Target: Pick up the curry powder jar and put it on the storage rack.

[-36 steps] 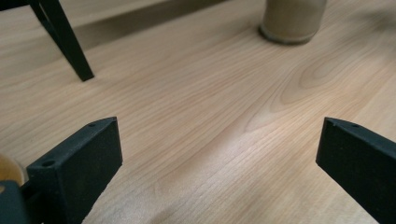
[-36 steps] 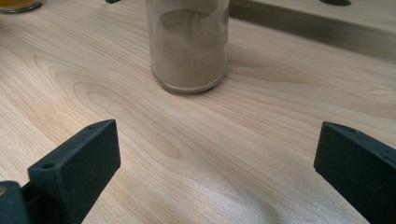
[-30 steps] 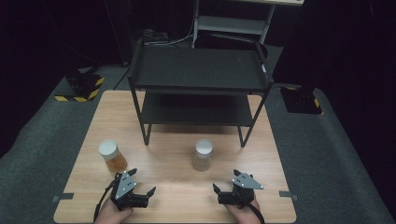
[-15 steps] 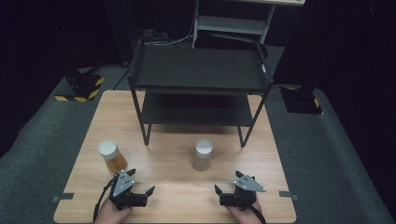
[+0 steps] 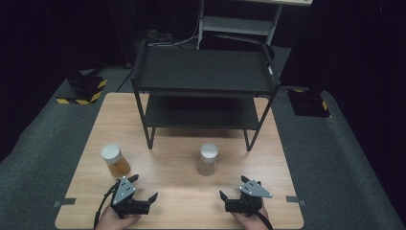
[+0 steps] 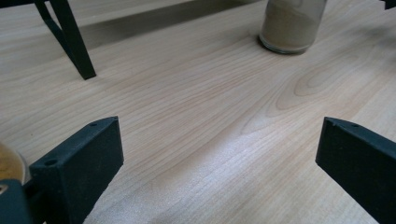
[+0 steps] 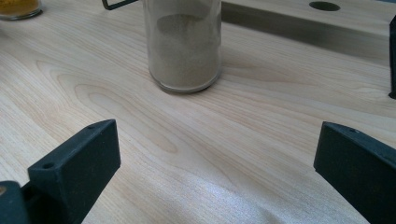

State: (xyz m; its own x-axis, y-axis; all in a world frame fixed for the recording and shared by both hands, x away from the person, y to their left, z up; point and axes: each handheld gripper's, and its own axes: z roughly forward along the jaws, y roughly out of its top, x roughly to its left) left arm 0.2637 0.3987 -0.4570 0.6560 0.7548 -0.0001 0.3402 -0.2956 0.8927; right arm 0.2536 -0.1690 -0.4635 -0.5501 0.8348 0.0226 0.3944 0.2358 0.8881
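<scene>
Right gripper jaws apart, empty | left gripper likewise | white-lidded glass jar of beige powder at right gripper's 11 o'clock on tabletop | advance level, straddle jar squarely below lid.

A black two-level shelf rack is placed on the wooden table, toward its far edge and about midway between the left and right edges. Its legs are set on the wood. Grey carpet is seen around the table. Two black blocks with yellow stripes are seen on the carpet, one beyond each far corner. A light metal frame is seen behind the rack.
</scene>
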